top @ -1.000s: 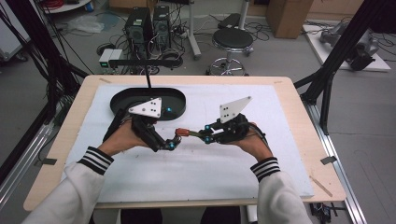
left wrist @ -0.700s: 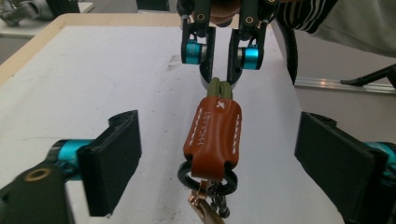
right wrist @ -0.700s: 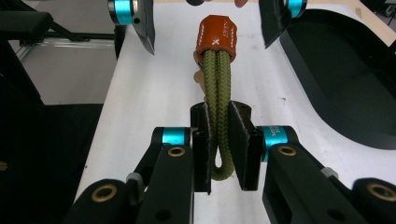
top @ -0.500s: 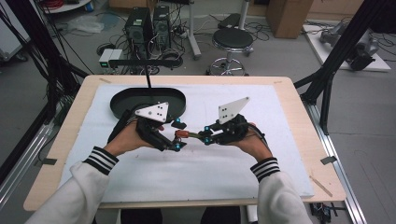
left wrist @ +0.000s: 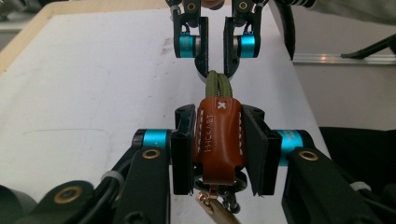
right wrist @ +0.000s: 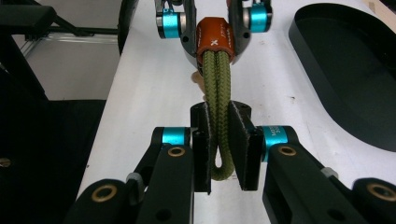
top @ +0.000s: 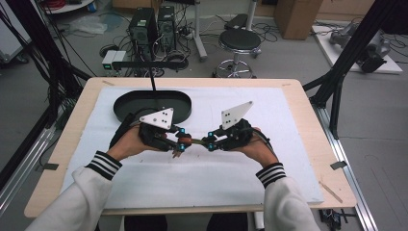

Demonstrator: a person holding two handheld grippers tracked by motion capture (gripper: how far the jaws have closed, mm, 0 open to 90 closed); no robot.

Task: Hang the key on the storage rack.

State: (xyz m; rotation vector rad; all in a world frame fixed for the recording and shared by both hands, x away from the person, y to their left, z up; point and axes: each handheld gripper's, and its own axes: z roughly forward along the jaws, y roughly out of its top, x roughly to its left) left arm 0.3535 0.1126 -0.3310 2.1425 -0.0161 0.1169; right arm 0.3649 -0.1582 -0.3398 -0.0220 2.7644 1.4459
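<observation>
The left gripper (left wrist: 218,149) has its fingers clamped on the brown stitched leather tab (left wrist: 218,137) of a keychain, and the right gripper (right wrist: 219,147) pinches the olive braided cord loop (right wrist: 218,116) at the other end, so the piece hangs stretched between them above the middle of the white-covered bench (top: 288,134). I'd judge both grasps done; setting it down remains, perhaps in the black oval tray (top: 144,103) at ten o'clock. Count: one keychain, one tray, two grippers.

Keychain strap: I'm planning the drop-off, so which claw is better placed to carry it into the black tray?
Left, probably. The left claw clamps the brown leather tab and sits nearer the black tray; the right claw pinches only the green cord loop.
</observation>
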